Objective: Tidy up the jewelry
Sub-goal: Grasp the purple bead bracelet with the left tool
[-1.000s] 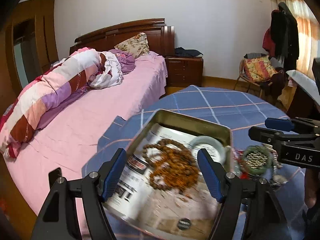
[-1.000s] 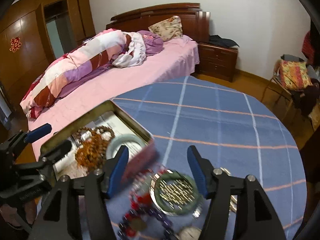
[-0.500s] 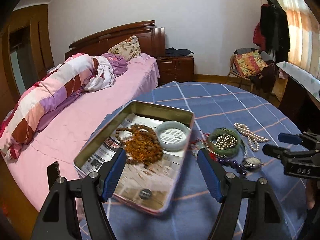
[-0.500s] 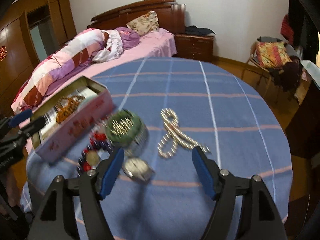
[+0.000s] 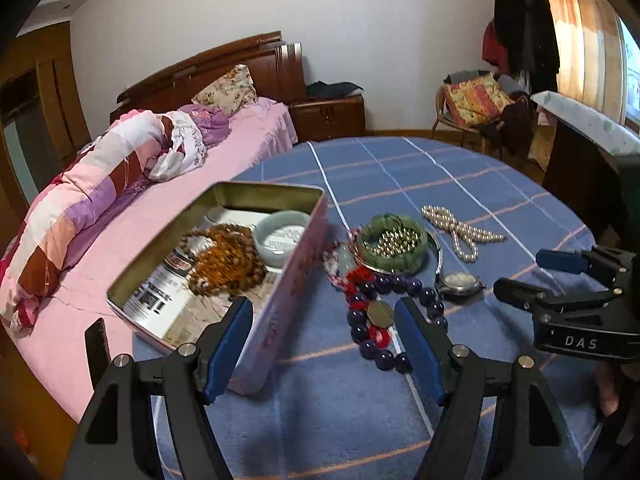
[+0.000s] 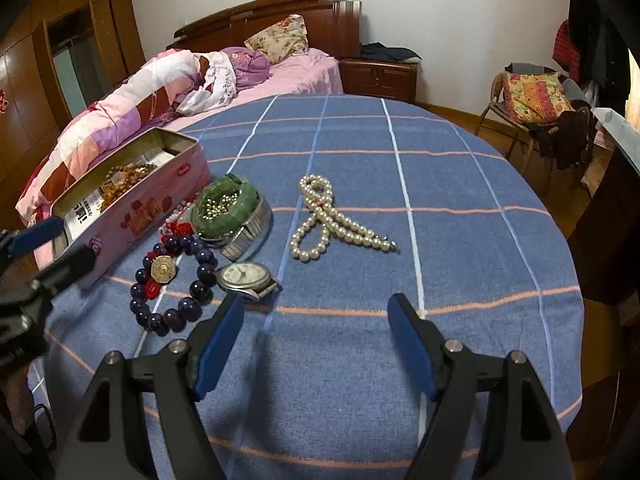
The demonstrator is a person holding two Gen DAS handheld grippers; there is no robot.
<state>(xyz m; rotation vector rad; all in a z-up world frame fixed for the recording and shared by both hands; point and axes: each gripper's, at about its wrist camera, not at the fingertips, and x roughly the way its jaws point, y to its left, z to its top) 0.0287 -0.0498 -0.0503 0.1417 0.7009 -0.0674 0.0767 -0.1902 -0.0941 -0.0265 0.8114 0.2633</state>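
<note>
An open rectangular pink metal tin (image 6: 132, 204) sits at the left of the right wrist view on the blue checked tablecloth (image 6: 440, 184), its long axis running from lower left to upper right, holding one tangle of brown wooden beads (image 5: 228, 256) and one pale jade bangle (image 5: 282, 236). Just right of it lie one green stone bangle (image 6: 224, 208), one dark purple bead bracelet (image 6: 172, 284), one silver wristwatch (image 6: 246, 276) and, apart, one looped white pearl strand (image 6: 332, 220) stretching toward lower right. The left gripper (image 5: 324, 344) stands wide apart over the tin's near corner, gripping nothing, and the right gripper (image 6: 316, 344) is opening above bare cloth, nothing between its jaws.
</note>
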